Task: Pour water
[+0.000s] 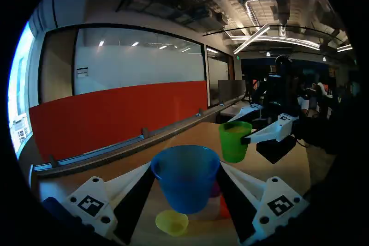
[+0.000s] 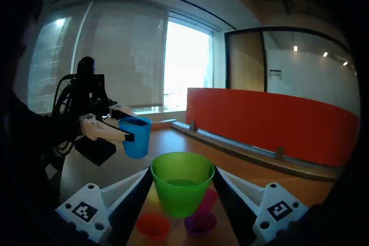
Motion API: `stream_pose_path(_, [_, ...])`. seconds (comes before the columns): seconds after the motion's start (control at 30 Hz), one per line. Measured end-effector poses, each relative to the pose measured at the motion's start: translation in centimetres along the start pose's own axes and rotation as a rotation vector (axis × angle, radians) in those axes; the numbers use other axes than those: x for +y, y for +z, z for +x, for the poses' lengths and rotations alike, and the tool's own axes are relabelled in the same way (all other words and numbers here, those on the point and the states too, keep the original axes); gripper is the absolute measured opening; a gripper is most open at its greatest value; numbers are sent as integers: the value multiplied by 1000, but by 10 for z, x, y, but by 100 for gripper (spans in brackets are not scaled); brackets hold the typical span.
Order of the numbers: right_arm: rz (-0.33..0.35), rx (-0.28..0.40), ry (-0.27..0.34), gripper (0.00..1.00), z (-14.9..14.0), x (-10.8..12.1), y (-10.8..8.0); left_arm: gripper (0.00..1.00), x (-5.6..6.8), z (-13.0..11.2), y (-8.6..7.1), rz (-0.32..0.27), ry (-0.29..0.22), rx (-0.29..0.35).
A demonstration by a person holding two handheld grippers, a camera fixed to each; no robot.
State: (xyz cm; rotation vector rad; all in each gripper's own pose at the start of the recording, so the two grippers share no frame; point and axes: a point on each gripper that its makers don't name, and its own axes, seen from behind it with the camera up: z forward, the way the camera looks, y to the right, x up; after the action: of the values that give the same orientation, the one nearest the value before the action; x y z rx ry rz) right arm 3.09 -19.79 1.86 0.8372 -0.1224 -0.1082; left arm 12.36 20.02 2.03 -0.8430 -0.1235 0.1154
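My left gripper [image 1: 186, 168] is shut on a blue plastic cup [image 1: 187, 186], held upright above the wooden table [image 1: 198, 133]. My right gripper [image 2: 182, 176] is shut on a green cup [image 2: 181, 195], also upright, with what looks like a little liquid inside. In the left gripper view the green cup [image 1: 233, 147] hangs ahead and to the right in the right gripper [image 1: 237, 130]. In the right gripper view the blue cup [image 2: 137, 142] is ahead and to the left in the left gripper [image 2: 131, 127]. The two cups are apart.
Small cups stand on the table below: yellow [image 1: 171, 222], red [image 2: 153, 225], purple [image 2: 200, 223] and pink [image 2: 210, 197]. An orange partition [image 1: 120, 114] with a metal rail [image 2: 240, 151] runs along the table's far side. A person's dark sleeve [image 2: 27, 144] is at the left.
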Motion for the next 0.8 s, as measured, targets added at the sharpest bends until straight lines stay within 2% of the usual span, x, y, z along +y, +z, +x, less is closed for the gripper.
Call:
stream_pose_path(0.3, [-15,-24,1,92,-9,6,-9,87,15,-37,0,-33,7,-67])
stream_pose_path(0.8, [-21,-82,4,92,-32,12,-19,88,36,-100,1,-79,40,-226])
